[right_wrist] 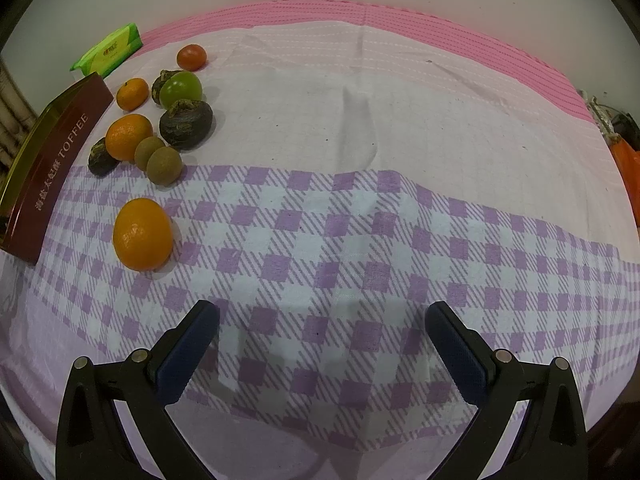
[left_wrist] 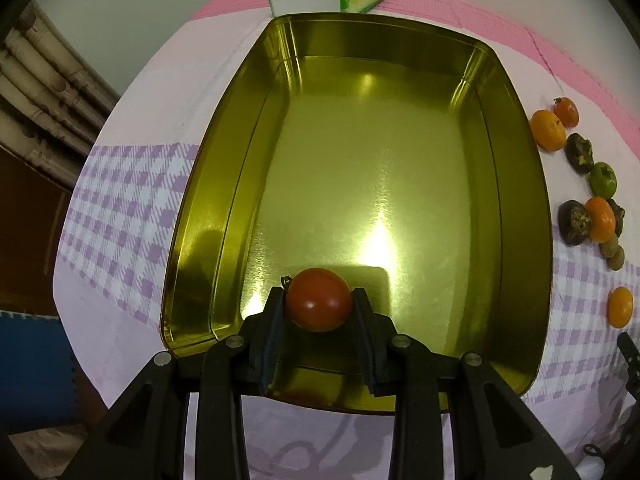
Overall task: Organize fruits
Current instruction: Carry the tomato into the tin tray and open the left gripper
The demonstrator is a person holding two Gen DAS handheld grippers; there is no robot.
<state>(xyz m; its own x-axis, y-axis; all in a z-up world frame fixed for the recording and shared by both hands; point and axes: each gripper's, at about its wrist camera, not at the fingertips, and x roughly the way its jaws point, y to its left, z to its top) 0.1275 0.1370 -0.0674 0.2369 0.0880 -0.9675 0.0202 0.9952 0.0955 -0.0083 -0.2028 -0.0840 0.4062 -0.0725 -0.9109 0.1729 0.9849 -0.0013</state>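
Left wrist view: left gripper (left_wrist: 319, 304) pinches a round red tomato (left_wrist: 319, 300) low over the shiny gold tin tray (left_wrist: 516, 168). Next, let go gently inside it. Right gripper (right_wrist: 322, 320) gapes wide, holding nothing.

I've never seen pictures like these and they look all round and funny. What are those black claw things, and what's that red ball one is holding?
The black claws are two grabbers, and a person holds one in each hand. Each has a small camera looking along its fingers, which bends the picture round. In the left camera's picture, the left gripper is shut on a red tomato above a shiny gold tin. In the right camera's picture, the right gripper is open and holds nothing. Oranges, kiwis and dark fruits lie on the checked cloth, beside a green tissue pack.
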